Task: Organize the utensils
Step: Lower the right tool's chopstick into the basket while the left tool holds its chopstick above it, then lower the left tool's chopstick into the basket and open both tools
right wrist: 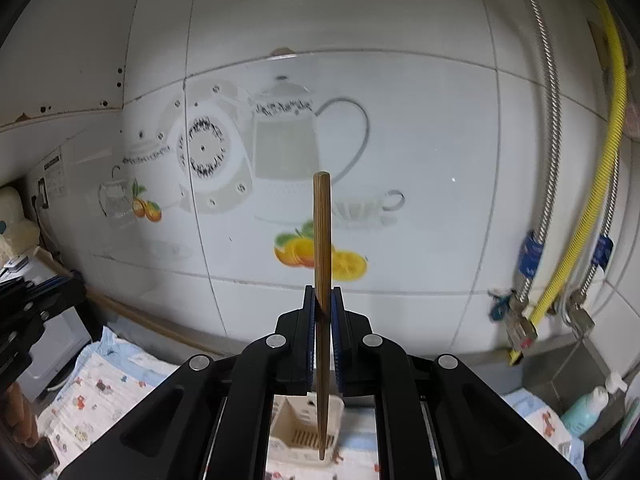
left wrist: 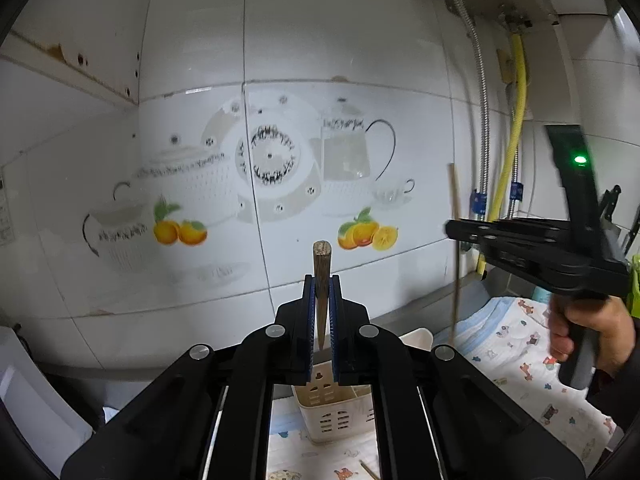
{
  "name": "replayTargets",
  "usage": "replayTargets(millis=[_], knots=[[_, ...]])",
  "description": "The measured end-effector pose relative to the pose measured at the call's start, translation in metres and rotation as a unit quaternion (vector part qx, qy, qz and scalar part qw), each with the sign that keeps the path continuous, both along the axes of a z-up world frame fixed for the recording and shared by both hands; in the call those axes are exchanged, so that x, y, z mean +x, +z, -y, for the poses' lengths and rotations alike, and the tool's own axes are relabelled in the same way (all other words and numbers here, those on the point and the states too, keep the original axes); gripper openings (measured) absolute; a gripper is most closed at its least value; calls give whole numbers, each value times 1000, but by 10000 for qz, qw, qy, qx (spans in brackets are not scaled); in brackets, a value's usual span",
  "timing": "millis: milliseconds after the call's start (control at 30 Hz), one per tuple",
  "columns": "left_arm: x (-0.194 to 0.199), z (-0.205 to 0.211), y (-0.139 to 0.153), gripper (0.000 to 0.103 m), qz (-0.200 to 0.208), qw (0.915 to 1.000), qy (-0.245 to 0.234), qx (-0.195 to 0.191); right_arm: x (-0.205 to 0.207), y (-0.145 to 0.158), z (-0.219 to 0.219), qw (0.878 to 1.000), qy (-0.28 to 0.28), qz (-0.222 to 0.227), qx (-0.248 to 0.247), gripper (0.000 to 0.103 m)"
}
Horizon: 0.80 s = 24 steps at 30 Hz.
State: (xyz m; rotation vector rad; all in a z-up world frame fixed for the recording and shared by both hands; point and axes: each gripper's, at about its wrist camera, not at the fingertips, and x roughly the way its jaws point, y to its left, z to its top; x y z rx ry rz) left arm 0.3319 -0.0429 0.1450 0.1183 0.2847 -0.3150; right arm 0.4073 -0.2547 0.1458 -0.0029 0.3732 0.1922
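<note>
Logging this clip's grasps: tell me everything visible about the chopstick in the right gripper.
The chopstick is a slim brown stick that looks like wood or bamboo, with fine lengthwise grain, a squared blunt top and a taper to a thin tip. It stands nearly upright, clamped near its middle by the right gripper, whose blue pads press both sides. Its tip hangs over the cream slotted holder; whether it touches the holder cannot be told.

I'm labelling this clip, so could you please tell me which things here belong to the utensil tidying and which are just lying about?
Belonging to the job:
left gripper holding a chopstick
right gripper holding another chopstick
cream utensil holder

Just lying about:
patterned cloth
yellow hose
teal pump bottle
</note>
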Motion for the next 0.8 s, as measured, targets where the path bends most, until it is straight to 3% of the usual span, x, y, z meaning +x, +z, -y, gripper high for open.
replayTargets(millis=[267, 567, 800], knots=[[-5, -4, 1, 6, -63, 9999, -51, 87, 22, -13, -5, 9994, -10, 147, 299, 7], [15, -3, -25, 6, -489, 9987, -60, 118, 36, -62, -9, 9997, -43, -188, 159, 7], [4, -13, -11, 6, -328, 9995, 20, -29, 38, -83, -8, 9993, -75, -340, 122, 7]])
